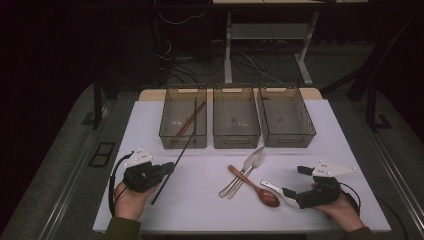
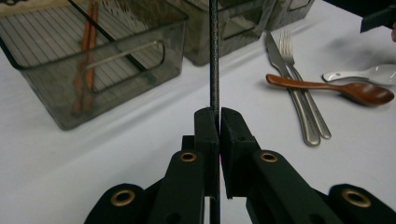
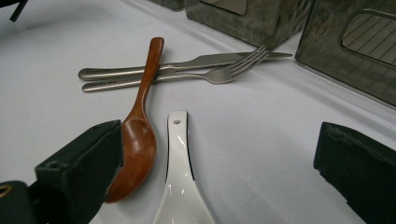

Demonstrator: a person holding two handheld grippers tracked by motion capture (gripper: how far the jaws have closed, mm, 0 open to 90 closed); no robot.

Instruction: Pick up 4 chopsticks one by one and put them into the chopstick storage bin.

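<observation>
My left gripper (image 2: 219, 122) is shut on a thin black chopstick (image 2: 214, 56) that points toward the bins. From above, the left gripper (image 1: 159, 170) sits at the front left and the chopstick (image 1: 176, 160) slants up over the left bin (image 1: 162, 127). A pair of brown chopsticks (image 1: 189, 120) lies in that bin. My right gripper (image 3: 219, 175) stands open, one jaw on each side of a white ceramic spoon (image 3: 180, 177). A wooden spoon (image 3: 140, 116) lies beside its left jaw. The right gripper (image 1: 296, 184) is at the front right.
A steel fork (image 1: 252, 167) and knife (image 1: 241, 175) lie side by side under the wooden spoon's handle (image 1: 240, 175). The middle bin (image 1: 236, 142) and right bin (image 1: 287, 142) stand along the back of the white table (image 1: 200, 215).
</observation>
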